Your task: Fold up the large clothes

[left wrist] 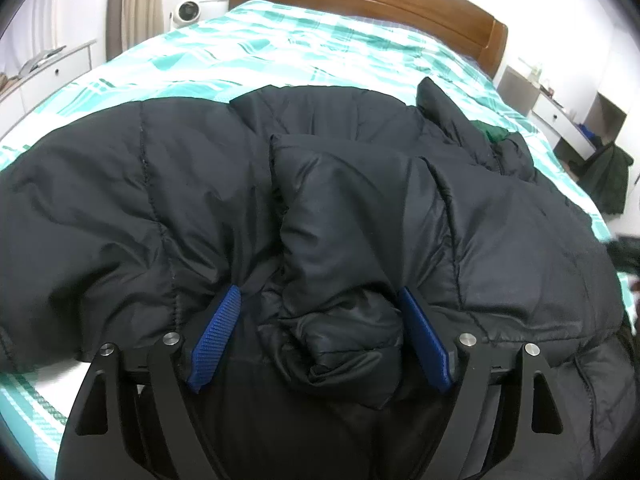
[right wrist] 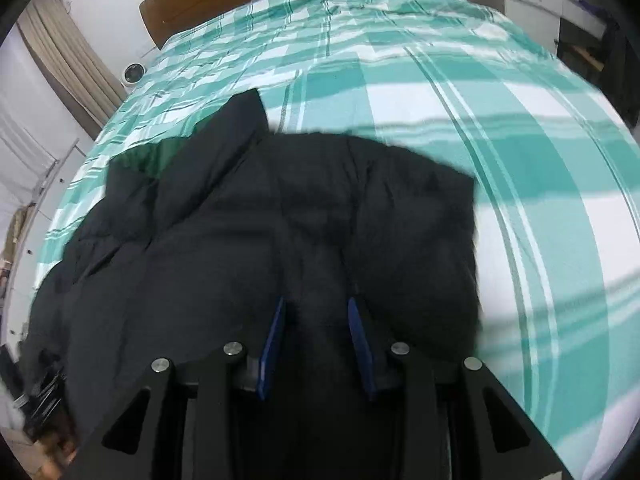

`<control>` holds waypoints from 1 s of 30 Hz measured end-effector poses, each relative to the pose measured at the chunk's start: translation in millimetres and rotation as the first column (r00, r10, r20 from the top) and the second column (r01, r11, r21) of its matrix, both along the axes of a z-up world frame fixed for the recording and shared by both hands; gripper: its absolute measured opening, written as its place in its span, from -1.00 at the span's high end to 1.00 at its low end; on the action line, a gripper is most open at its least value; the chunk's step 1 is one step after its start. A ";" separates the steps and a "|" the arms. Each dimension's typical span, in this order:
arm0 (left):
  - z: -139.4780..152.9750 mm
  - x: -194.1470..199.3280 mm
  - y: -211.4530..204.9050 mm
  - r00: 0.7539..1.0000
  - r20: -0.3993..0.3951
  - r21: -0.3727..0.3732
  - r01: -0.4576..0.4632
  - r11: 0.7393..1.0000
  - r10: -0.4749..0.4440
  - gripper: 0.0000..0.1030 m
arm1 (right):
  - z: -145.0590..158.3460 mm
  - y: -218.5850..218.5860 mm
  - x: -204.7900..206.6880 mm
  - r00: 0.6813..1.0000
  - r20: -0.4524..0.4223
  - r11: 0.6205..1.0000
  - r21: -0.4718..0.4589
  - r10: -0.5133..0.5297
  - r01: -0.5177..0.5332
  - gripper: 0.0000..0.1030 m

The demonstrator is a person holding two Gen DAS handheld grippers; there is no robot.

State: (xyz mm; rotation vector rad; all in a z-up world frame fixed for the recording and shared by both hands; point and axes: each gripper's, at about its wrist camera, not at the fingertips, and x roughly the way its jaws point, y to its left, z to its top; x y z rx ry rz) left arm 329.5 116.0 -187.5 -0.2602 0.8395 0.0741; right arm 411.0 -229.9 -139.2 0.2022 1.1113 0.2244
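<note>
The left claw (left wrist: 320, 300) points steeply downward, its blue pads (left wrist: 218, 336) spread wide — a fold of the black puffer jacket (left wrist: 344, 240) bulges between them, and neither pad clearly presses on it; the right claw (right wrist: 316, 312) also tilts steeply down, its pads (right wrist: 274, 344) drawn much closer together and pinching a ridge of the same jacket — the view is blurred.

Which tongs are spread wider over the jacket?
The left tongs: their pads stand far apart around a puffy fold of the black jacket; the right tongs pinch a narrow ridge.
</note>
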 end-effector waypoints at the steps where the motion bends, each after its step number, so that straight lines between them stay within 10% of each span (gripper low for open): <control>1: 0.0 0.0 0.0 1.000 0.000 0.000 0.000 1.000 0.000 -0.59 | 0.7 -2.8 -14.6 1.000 -0.018 1.000 0.008 0.008 -0.008 0.35; 13: 11.8 -1.0 -1.4 0.995 -0.095 0.018 0.007 1.000 -0.005 -0.62 | 1.3 -0.4 -96.5 1.000 0.006 1.000 -0.021 -0.015 0.015 0.21; 30: 48.2 -202.2 -4.3 0.995 -0.099 0.017 0.006 1.000 -0.005 -0.89 | 40.3 50.3 -365.1 0.931 0.347 0.993 -0.051 0.115 -0.104 -0.45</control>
